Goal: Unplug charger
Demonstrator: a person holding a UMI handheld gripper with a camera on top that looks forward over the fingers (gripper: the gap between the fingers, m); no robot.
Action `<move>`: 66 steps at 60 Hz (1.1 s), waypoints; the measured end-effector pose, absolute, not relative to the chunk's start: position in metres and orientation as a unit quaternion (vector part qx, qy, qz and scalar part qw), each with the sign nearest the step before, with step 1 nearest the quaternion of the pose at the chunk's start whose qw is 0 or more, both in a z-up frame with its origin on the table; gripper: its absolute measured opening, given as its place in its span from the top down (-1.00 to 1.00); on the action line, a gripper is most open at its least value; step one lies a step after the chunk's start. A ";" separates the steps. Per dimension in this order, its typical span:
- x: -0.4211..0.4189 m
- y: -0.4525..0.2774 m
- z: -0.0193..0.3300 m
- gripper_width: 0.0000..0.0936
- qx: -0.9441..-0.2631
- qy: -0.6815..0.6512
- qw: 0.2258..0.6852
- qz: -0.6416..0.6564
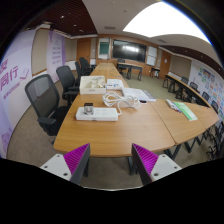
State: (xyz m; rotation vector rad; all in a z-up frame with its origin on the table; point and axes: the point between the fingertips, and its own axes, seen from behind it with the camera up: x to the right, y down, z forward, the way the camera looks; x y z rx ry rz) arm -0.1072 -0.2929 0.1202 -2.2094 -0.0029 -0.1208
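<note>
1. Lying on long wooden conference table [130, 125], well beyond fingers: white power strip with plugged charger [97, 113].
2. Hovering above near table edge, spread wide, gripping nothing: magenta-padded gripper [112, 160].
3. Lining far side: black mesh office chairs [44, 98].

Power strip [97, 113] on table [130, 128] ahead, chairs [44, 98] left (papers [182, 109] right).
</note>
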 end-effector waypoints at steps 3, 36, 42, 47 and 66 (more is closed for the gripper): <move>-0.131 -0.275 0.110 -0.83 -0.892 -0.008 0.451 -0.036; -0.215 -0.022 0.033 -0.46 -0.886 0.005 0.464 -0.011; -0.209 -0.007 0.019 0.02 -0.890 0.004 0.456 -0.018; -0.208 -0.005 0.020 0.21 -0.889 0.008 0.458 -0.014; -0.206 0.008 0.075 0.50 -0.860 0.002 0.510 -0.018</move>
